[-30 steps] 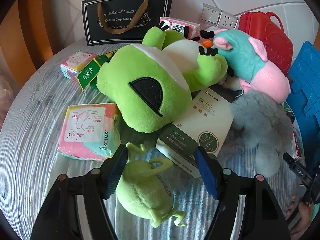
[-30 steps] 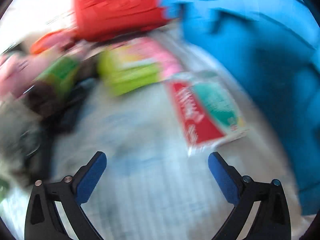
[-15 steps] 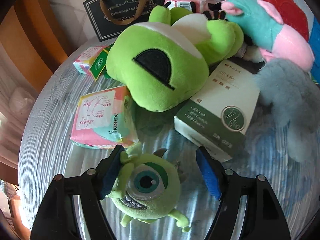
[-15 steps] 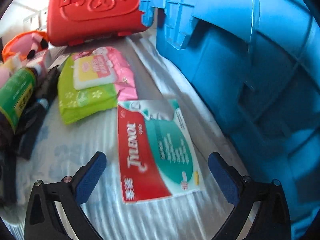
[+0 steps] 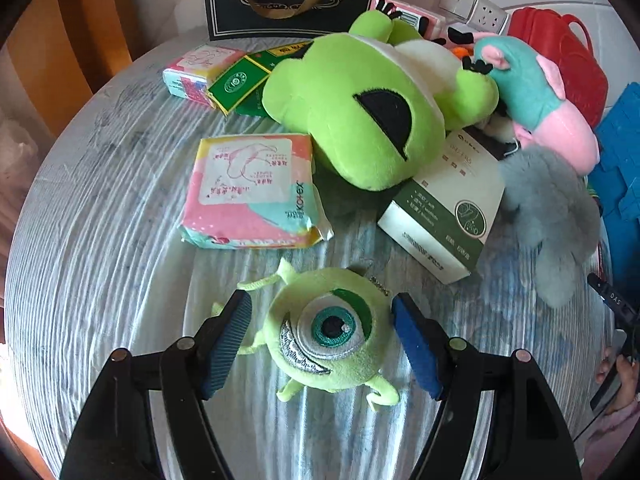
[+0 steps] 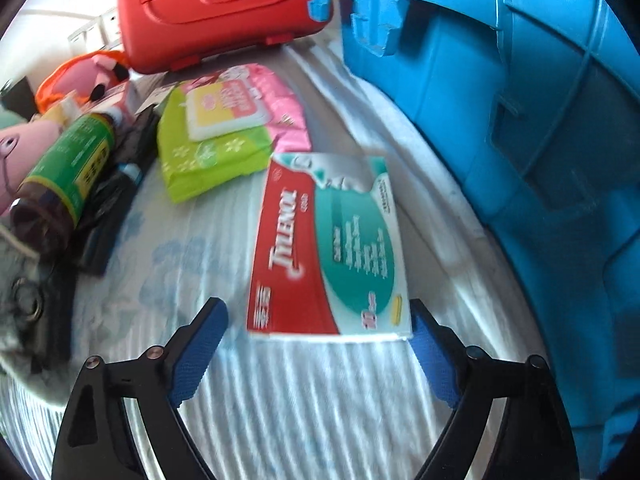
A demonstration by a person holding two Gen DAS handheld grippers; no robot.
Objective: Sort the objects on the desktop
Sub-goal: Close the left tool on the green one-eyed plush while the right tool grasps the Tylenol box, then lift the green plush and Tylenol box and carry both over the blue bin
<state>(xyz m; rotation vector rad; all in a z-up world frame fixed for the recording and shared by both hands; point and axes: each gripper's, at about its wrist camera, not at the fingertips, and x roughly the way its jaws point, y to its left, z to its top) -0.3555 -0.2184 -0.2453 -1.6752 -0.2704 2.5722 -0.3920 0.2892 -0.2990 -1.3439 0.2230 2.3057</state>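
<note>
Now the one-eyed green plush point(image 5: 328, 340) lies on the striped surface point(image 5: 100, 240) between the wide-spread pads of the left hand-held gripper point(image 5: 322, 340), gaps either side, bare cloth to its left. Right hand-held gripper point(image 6: 316, 354), also wide, brackets the Tylenol box point(image 6: 324, 248) near edge, beside the blue crate point(image 6: 540, 140)

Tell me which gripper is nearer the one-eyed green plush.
Left. The left gripper has its open jaws on either side of the one-eyed green plush. The right gripper is at the Tylenol box, beside the blue crate.
</note>
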